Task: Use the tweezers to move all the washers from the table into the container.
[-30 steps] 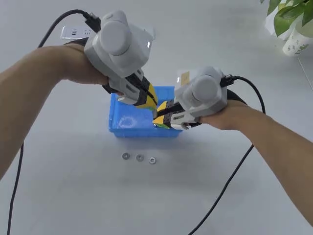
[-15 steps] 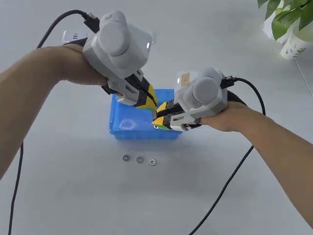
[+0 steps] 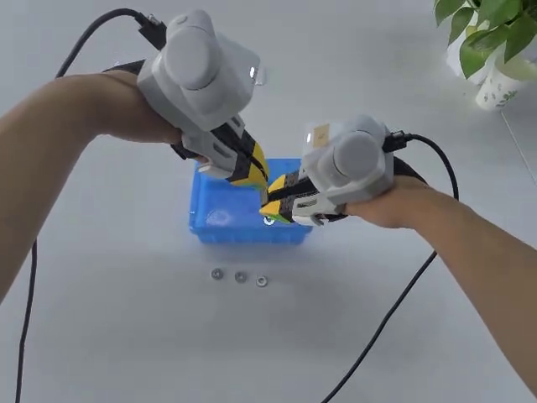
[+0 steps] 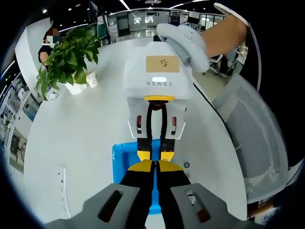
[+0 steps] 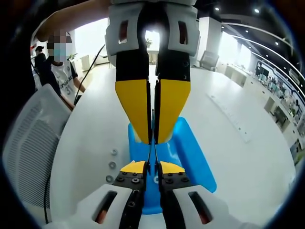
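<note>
The blue container [image 3: 242, 234] stands on the white table, and three small washers [image 3: 241, 277] lie in a row just in front of it. My left gripper [image 3: 254, 178] and right gripper [image 3: 273, 210] meet tip to tip over the container's right part. In the right gripper view my jaws [image 5: 152, 167] are shut on the thin metal tweezers [image 5: 152, 149], and the left gripper [image 5: 152, 136] grips them from the other side. The same washers [image 5: 112, 164] lie left of the container [image 5: 193, 160]. The tweezers' tip is hidden behind the jaws.
A potted plant [image 3: 491, 42] stands at the far right of the table. A white power strip [image 5: 228, 117] lies beyond the container. Cables trail from both grippers across the table. An office chair [image 5: 28, 143] stands by the table edge.
The head view has shifted a little, so the container and washers sit lower in the picture. Both grippers stay joined over the container, still shut.
</note>
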`<state>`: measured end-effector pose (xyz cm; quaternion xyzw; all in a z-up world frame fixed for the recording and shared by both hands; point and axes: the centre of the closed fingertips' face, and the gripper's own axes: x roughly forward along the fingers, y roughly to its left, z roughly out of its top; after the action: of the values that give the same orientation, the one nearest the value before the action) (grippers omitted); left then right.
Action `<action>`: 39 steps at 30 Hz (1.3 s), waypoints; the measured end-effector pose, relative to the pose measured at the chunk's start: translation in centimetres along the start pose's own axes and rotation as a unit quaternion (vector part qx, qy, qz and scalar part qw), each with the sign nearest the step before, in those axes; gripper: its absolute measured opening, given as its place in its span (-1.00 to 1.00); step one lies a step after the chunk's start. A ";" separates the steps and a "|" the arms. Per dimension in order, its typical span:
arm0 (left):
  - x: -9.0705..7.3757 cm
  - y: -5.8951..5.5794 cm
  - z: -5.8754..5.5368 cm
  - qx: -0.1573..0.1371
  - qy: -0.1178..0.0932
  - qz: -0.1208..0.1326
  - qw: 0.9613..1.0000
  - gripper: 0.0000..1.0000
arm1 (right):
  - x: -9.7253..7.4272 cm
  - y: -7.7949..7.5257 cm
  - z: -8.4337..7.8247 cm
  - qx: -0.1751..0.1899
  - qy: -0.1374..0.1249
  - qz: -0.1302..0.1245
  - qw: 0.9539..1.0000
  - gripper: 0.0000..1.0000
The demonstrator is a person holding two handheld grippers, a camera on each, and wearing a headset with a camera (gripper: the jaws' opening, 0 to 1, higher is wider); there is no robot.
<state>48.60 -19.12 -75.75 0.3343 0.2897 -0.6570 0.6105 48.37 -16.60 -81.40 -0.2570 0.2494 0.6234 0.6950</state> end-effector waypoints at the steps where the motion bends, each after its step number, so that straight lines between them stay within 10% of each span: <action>1: -0.1 -0.1 0.1 0.000 0.000 0.001 1.000 -0.92 | -0.1 0.1 0.1 0.000 -0.001 -0.001 1.000 -0.79; 39: -0.6 -5.9 1.3 -0.003 0.006 0.000 1.000 -0.92 | -0.8 5.2 0.0 -0.008 0.002 0.007 1.000 -0.78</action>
<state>42.65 -19.31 -74.63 0.3361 0.2950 -0.6539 0.6103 43.13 -16.74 -81.14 -0.2620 0.2477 0.6297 0.6881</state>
